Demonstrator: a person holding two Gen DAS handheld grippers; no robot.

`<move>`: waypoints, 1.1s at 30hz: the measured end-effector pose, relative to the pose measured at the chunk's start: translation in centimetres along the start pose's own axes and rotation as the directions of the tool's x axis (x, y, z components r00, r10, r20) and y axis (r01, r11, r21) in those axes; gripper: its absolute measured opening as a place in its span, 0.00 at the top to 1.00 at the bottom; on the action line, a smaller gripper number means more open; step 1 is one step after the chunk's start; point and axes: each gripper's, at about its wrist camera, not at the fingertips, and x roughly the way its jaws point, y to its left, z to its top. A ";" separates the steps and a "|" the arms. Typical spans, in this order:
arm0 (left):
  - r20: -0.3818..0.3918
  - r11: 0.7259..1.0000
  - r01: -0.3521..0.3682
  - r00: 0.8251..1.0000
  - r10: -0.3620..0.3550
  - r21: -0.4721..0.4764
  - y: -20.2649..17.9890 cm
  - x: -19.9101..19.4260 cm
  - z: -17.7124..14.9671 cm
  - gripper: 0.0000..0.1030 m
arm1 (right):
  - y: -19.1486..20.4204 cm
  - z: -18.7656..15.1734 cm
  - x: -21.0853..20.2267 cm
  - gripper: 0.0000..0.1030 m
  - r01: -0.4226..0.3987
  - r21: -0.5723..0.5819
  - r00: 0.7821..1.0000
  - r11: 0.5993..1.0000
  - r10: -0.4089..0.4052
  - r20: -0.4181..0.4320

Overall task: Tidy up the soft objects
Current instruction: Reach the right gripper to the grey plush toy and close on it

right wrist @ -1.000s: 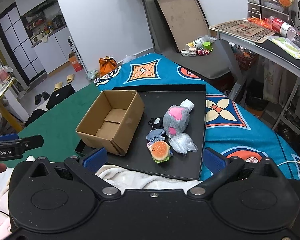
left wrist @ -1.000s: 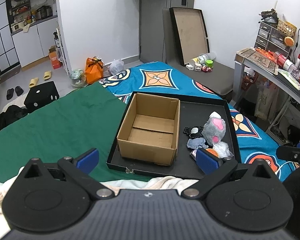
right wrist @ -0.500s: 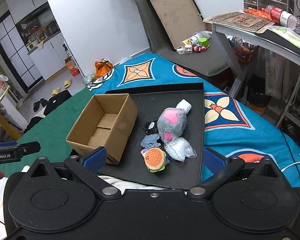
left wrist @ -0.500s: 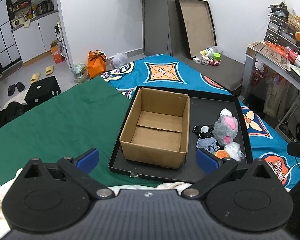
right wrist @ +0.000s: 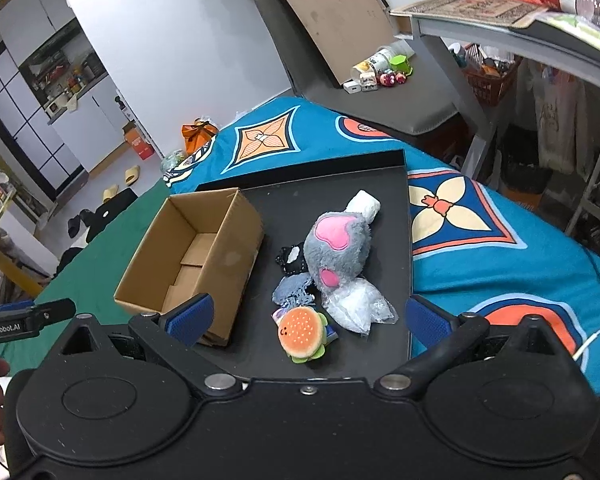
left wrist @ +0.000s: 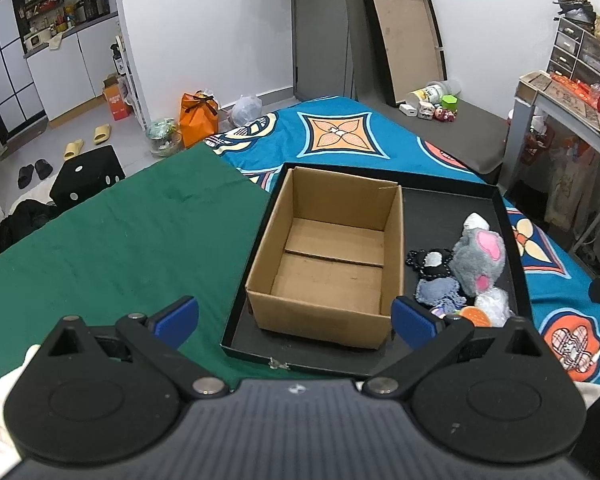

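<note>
Toys crowd the black tray beside an empty cardboard box; both hand-held grippers hover released.

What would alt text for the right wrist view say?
An open right gripper hangs over a black tray holding an empty cardboard box beside a grey plush, burger toy and plastic bag.

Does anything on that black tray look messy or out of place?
Yes: the soft toys lie in a loose heap on the tray beside the box, which holds nothing. The grey plush lies on its side, partly over a dark knit piece.
</note>
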 end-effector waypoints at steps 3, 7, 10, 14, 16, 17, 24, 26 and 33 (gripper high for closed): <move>-0.014 1.000 0.009 1.000 -0.009 -0.008 0.4 0.8 0.5 0.03 | -0.5 0.5 0.5 0.01 -0.028 0.021 1.000 0.999 0.028 -0.005; -0.020 1.000 0.008 1.000 -0.008 -0.026 0.8 1.7 1.4 0.03 | -0.8 1.3 1.3 0.01 -0.042 0.041 0.999 0.998 0.043 -0.022; -0.027 0.999 0.008 1.000 -0.009 -0.034 1.2 2.5 2.0 0.03 | -0.8 1.7 2.2 0.01 -0.036 0.052 0.999 0.998 0.038 -0.035; -0.036 1.000 -0.005 0.999 0.004 -0.021 1.4 3.8 2.6 0.03 | -1.2 2.1 3.5 0.05 -0.040 0.075 0.998 0.996 0.043 -0.043; -0.044 1.000 -0.007 0.999 0.006 -0.016 1.7 4.3 2.7 0.04 | -1.3 2.2 4.1 0.05 -0.048 0.088 0.998 0.995 0.052 -0.041; -0.045 1.000 -0.005 0.999 0.005 -0.010 1.8 4.6 2.9 0.04 | -1.2 2.2 4.4 0.05 -0.044 0.092 0.998 0.995 0.048 -0.043; -0.081 1.000 0.004 0.997 -0.003 0.007 2.7 7.0 3.6 0.11 | -0.9 2.2 6.8 0.06 -0.033 0.117 0.997 0.993 0.040 -0.061; -0.091 1.000 0.007 0.996 -0.005 0.016 2.9 7.9 3.6 0.13 | -0.8 2.2 7.6 0.06 -0.029 0.114 0.997 0.993 0.036 -0.061; -0.121 0.999 0.030 0.992 -0.025 0.036 3.8 10.6 3.7 0.21 | -0.8 2.2 9.7 0.06 -0.015 0.123 0.998 0.992 0.021 -0.052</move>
